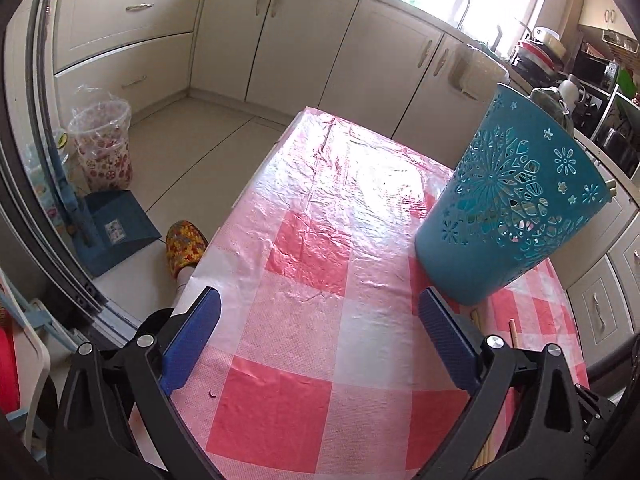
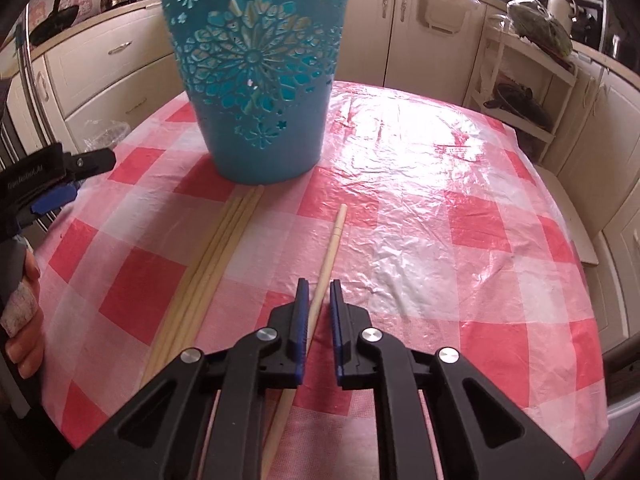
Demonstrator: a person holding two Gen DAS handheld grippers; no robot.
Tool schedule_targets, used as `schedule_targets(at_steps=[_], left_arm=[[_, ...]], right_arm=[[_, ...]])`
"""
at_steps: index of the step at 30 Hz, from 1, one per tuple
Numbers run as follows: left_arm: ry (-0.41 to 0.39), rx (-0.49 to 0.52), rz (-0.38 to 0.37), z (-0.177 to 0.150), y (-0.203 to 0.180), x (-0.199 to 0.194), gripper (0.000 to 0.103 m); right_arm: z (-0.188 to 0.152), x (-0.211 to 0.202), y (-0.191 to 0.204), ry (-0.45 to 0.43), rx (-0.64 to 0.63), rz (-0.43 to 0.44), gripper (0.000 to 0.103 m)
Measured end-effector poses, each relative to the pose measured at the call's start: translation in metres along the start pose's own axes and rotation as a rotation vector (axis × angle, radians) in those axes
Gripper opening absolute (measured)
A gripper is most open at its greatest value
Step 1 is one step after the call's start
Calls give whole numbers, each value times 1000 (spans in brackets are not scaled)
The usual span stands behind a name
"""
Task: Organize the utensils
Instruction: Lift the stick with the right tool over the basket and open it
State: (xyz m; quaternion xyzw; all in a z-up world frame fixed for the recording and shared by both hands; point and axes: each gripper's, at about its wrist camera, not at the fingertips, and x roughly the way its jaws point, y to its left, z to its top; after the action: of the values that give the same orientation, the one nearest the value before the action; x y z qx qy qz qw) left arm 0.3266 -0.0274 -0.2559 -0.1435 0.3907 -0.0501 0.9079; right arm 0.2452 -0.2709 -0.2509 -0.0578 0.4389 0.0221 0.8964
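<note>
The right gripper (image 2: 319, 296) has its jaws nearly shut around a single chopstick (image 2: 330, 252), apparently gripping it. The stick's long axis runs straight ahead from the jaws toward the blue basket (image 2: 256, 80). A bundle of chopsticks (image 2: 212, 264) lies just left of it, far ends touching the basket's base. The left gripper (image 1: 320, 332) stands with jaws wide apart and empty, left of the basket; the right is nearer the sticks. The worktop (image 2: 440, 208) carries a glossy red-checked cover, with kitchen cabinets (image 1: 280, 40) beyond.
</note>
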Motion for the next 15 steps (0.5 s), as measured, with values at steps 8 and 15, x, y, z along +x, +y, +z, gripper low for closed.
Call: schedule_targets(at_steps=[8, 15], left_arm=[[26, -15, -19, 1, 1, 3, 95], [35, -41, -29, 0, 4, 4, 95]], right_arm=[[-1, -35, -36, 1, 235, 248, 6], [64, -137, -62, -373, 387, 506, 6]])
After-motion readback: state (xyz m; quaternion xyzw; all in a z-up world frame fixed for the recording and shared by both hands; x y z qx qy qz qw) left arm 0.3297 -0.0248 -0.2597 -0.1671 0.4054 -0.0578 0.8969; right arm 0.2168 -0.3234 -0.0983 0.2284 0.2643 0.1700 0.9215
